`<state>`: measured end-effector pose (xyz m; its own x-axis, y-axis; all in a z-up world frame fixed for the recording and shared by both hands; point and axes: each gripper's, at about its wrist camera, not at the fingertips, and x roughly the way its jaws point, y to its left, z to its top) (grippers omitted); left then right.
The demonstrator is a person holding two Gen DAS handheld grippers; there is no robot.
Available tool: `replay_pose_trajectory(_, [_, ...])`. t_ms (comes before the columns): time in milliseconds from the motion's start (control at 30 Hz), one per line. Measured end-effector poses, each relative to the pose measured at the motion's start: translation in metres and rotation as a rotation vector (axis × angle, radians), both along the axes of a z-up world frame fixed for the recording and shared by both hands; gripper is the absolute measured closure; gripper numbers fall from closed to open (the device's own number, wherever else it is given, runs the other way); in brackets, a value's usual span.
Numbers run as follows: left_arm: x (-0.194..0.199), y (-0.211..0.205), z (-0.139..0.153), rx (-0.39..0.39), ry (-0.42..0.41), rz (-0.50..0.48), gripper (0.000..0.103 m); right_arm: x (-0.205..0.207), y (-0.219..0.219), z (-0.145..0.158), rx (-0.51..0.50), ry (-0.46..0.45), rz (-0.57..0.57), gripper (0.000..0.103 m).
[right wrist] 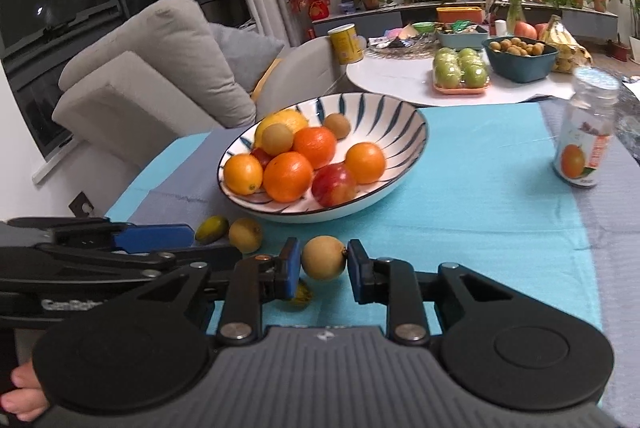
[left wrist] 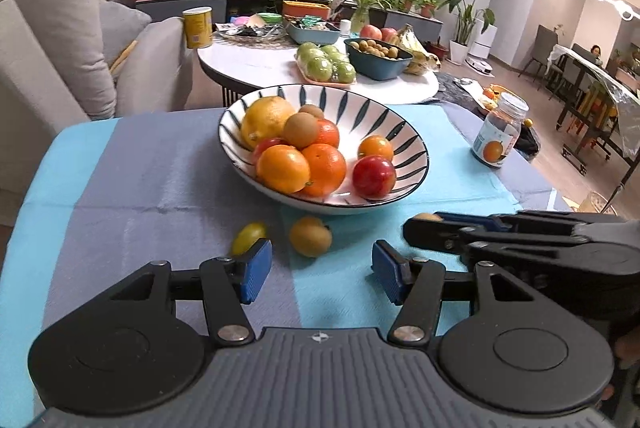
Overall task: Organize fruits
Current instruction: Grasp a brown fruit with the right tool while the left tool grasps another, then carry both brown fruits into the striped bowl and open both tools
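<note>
Fruit condition: the fruits are whole and unpeeled. Most lie in a white bowl [left wrist: 404, 143] with dark blue leaf stripes, at the centre of both views, on the blue and grey cloth [left wrist: 132, 163] covering the bench.

Count in the bowl, nine:
- one large yellow citrus [left wrist: 267, 120], at the bowl's left rear;
- two brown round fruits [left wrist: 301, 130], smooth and matt;
- four oranges [left wrist: 283, 168], glossy, the one to the right smaller;
- two red fruits: one [left wrist: 374, 176] at the lower right of the bowl, the other mostly hidden behind the oranges.

Count loose on the bench, below the bowl in both views, four:
- two tan round fruits: one [left wrist: 310, 236] lies free, the other [right wrist: 323, 258] is at your right gripper;
- two small yellow-green oval fruits: one [left wrist: 249, 238] beside the free tan fruit, the other [right wrist: 300, 294] partly hidden under your right gripper's finger.

Your left gripper [left wrist: 318, 270]: fingers stand moderately apart with only cloth between them. The free tan fruit lies just beyond the tips.

Your right gripper [right wrist: 323, 260]: fingers stand narrow, one on each side of the tan fruit and close against it. Whether the pads press on it cannot be told.

One labelled jar [left wrist: 498, 137] stands at the right of the bench.
</note>
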<state>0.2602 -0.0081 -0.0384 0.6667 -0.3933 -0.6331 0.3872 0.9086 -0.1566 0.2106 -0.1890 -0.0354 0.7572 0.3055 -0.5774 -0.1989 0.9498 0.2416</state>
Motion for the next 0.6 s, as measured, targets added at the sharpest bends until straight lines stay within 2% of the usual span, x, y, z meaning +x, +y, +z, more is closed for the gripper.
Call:
replay_pose_trajectory(367, [0.021,-0.009,-0.011,0.003,0.03,0.012,0.052,-0.006,-0.018,0.004,0.001,-0.012,-0.049,0.026])
replay_pose_trajectory(467, [0.026,-0.012,-0.014,0.007,0.032,0.012,0.062,-0.006,-0.022,0.005,0.006,-0.013,-0.056,0.026])
replay_pose_trajectory(533, [0.026,-0.014,-0.014,0.036,0.026,0.02,0.078,-0.006,-0.023,0.005,0.007,-0.015,-0.059,0.026])
replay_pose_trajectory(600, [0.026,-0.01,-0.013,-0.001,0.047,0.013,0.078,-0.006,-0.023,0.006,0.003,-0.019,-0.059,0.026])
